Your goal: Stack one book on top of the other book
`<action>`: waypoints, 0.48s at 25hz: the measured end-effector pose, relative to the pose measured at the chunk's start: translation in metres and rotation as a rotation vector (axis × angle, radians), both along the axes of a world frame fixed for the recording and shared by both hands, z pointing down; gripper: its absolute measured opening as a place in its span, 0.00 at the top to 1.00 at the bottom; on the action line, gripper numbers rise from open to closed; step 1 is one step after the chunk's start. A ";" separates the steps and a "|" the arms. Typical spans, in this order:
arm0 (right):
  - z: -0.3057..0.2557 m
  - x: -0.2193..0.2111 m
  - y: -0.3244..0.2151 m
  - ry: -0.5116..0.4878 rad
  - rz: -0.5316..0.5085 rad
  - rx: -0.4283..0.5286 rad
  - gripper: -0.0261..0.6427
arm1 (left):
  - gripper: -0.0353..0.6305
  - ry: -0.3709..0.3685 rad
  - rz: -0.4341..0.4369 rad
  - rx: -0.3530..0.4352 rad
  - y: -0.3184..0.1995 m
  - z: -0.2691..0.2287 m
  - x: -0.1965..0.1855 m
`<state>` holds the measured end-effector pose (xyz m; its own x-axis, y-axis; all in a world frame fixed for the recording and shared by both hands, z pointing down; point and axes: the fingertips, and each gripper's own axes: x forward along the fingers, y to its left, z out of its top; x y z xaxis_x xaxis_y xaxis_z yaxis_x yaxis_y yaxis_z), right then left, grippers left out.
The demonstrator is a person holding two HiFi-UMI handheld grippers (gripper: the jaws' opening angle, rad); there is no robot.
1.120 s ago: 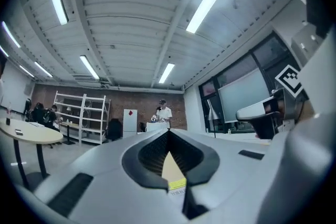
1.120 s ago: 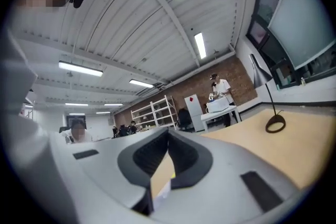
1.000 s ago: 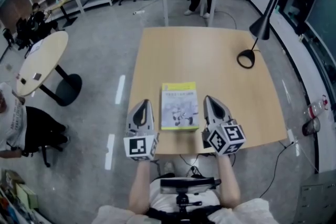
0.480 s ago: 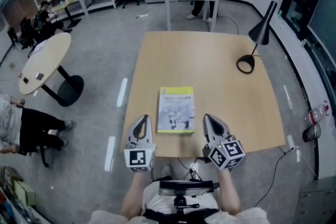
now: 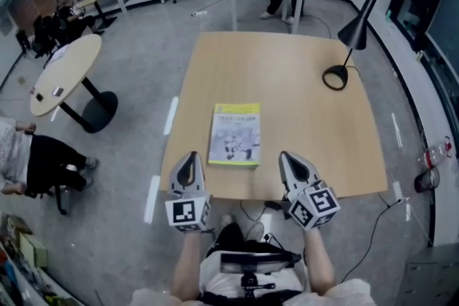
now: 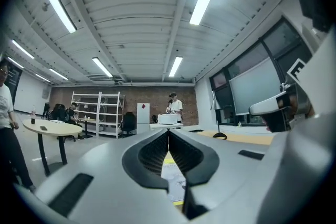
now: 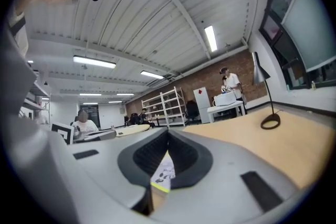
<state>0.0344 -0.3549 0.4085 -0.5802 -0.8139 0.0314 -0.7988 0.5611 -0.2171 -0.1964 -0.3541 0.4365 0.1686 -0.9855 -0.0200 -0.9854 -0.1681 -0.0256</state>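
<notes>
The left gripper (image 5: 189,158) and right gripper (image 5: 293,158) are fully closed and hold nothing. They sit at 7 and 5 o'clock of the book (image 5: 234,145). The book lies on the table (image 5: 308,111), long axis 12-to-6, yellow band toward 12.

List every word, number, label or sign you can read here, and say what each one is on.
Nothing here can be read as text.
On the book: printed lines on the yellow cover, too small to read.
On the left gripper and the right gripper: black-and-white square markers on their cubes, patterns rather than letters.
On the white cabinet: a small red sign, too small to read.
</notes>
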 end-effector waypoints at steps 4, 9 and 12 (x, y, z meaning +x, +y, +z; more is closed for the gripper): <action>0.000 0.007 0.033 -0.004 0.018 0.016 0.96 | 0.93 -0.024 0.025 0.013 0.022 -0.007 0.014; -0.012 0.021 0.092 -0.036 0.054 0.049 0.96 | 0.93 -0.058 0.073 0.043 0.078 -0.015 0.011; -0.019 0.016 0.134 -0.050 0.071 0.074 0.96 | 0.93 -0.060 0.088 0.068 0.124 -0.017 0.000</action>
